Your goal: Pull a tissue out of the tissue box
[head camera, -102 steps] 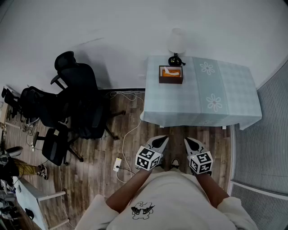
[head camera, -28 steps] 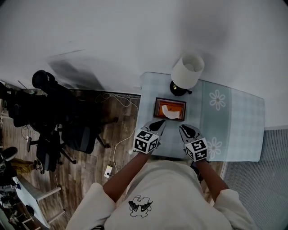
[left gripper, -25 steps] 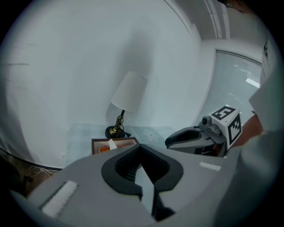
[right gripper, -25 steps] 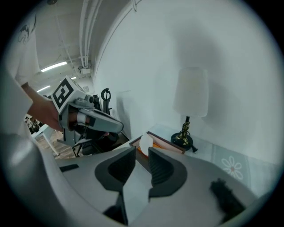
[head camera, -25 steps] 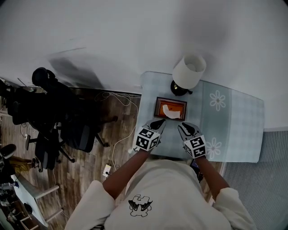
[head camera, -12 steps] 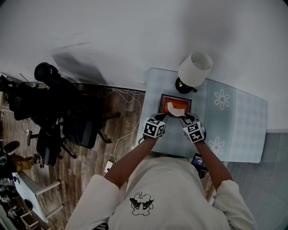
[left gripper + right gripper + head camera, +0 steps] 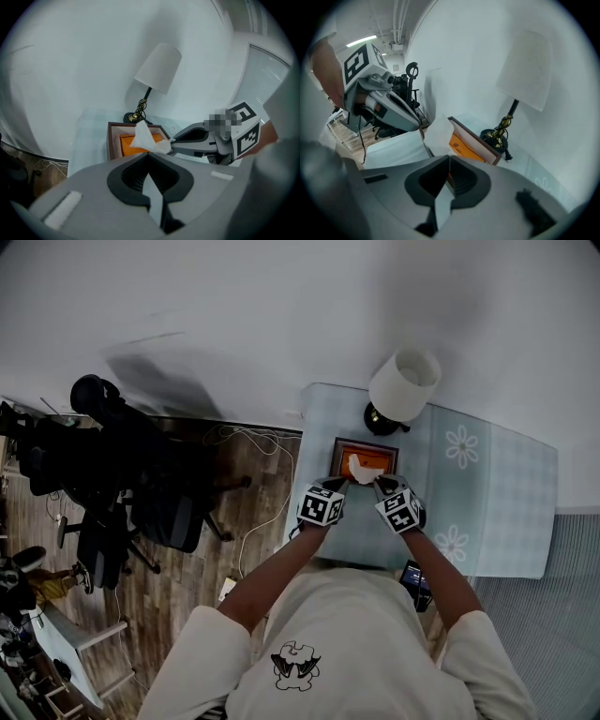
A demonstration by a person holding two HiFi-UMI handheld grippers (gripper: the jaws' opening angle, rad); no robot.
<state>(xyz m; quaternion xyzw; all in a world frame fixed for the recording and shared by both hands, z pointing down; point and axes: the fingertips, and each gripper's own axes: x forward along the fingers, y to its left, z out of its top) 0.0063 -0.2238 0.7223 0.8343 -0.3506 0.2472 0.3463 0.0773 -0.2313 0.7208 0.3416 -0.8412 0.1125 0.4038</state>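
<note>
A brown tissue box [image 7: 367,454] with an orange inner top stands on the blue checked tablecloth [image 7: 469,493] in front of a lamp. A white tissue [image 7: 362,468] sticks up out of it. My right gripper [image 7: 377,482] reaches in from the near right. Its jaws are closing with the tissue's [image 7: 146,137] edge between the tips, which pinch it in the left gripper view [image 7: 172,142]. My left gripper [image 7: 338,483] hovers shut and empty at the box's near left corner, apart from the tissue. In the right gripper view the tissue [image 7: 437,133] rises just past my own jaws.
A white-shaded lamp [image 7: 404,382] on a dark base [image 7: 379,419] stands right behind the box. A dark phone-like object [image 7: 415,583] lies near the table's front edge. Black office chairs [image 7: 141,474] and a white cable [image 7: 253,521] occupy the wooden floor at left.
Both grippers have moved forward and down from the table's front edge to the box. The right gripper's tips have come onto the tissue.
</note>
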